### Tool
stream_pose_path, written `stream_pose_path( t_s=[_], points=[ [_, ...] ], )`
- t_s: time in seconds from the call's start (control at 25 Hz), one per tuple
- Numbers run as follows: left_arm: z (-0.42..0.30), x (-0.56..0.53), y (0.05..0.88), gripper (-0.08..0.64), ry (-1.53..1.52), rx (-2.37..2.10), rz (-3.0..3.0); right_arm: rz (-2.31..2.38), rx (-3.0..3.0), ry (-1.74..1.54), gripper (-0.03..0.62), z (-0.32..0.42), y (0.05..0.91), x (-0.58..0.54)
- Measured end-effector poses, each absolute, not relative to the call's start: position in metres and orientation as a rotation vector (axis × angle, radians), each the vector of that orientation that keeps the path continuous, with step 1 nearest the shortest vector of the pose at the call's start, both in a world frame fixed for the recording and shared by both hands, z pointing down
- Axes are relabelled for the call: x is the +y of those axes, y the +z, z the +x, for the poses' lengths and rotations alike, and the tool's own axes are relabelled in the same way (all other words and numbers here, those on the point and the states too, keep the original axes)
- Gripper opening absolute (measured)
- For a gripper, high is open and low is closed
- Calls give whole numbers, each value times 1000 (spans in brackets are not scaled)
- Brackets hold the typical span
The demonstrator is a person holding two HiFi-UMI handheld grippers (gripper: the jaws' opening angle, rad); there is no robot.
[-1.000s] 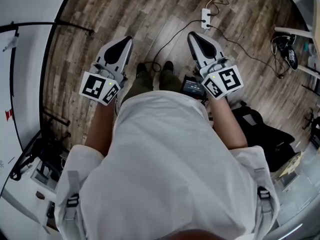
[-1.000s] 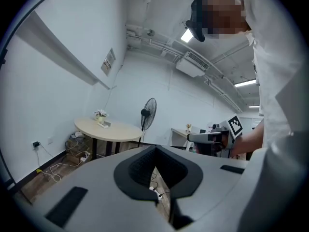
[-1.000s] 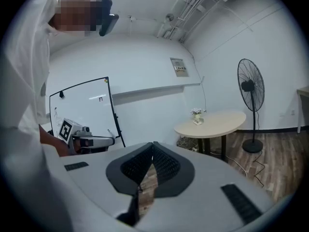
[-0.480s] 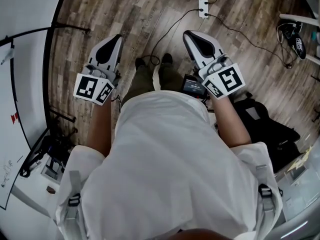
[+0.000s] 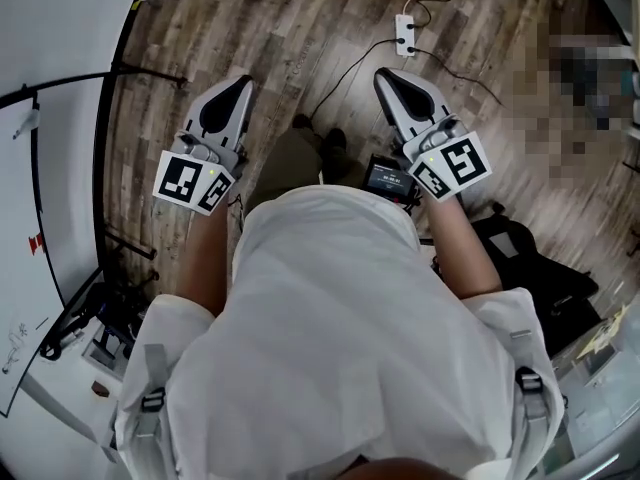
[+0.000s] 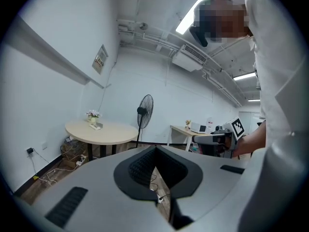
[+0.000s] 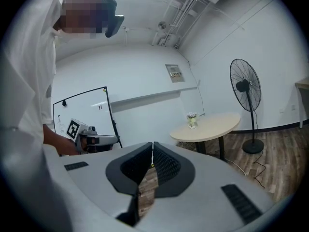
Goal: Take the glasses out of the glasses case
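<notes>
Open air surrounds the left gripper (image 5: 241, 81) and right gripper (image 5: 386, 72), held apart over the wooden floor (image 5: 290, 28). A cable (image 5: 345, 66) and power strip (image 5: 405, 34) lie ahead on it. A whiteboard (image 5: 55, 118) borders the left; a black bag (image 5: 520, 256) sits right. A round bench (image 6: 104, 129) and pedestal fan (image 6: 144, 110) stand farther off.
</notes>
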State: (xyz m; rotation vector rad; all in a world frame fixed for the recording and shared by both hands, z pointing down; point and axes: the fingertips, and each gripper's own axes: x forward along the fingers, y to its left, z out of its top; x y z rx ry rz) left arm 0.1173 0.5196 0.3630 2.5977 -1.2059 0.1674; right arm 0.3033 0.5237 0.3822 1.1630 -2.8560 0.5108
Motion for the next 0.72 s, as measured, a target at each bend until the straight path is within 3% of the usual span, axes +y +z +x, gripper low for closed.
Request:
stream_pose_path(
  t_s=[0.72],
  points=[
    [-40,302,381,12,-98,-1225,2528,997,-2788,423,25,139,384,284]
  ],
)
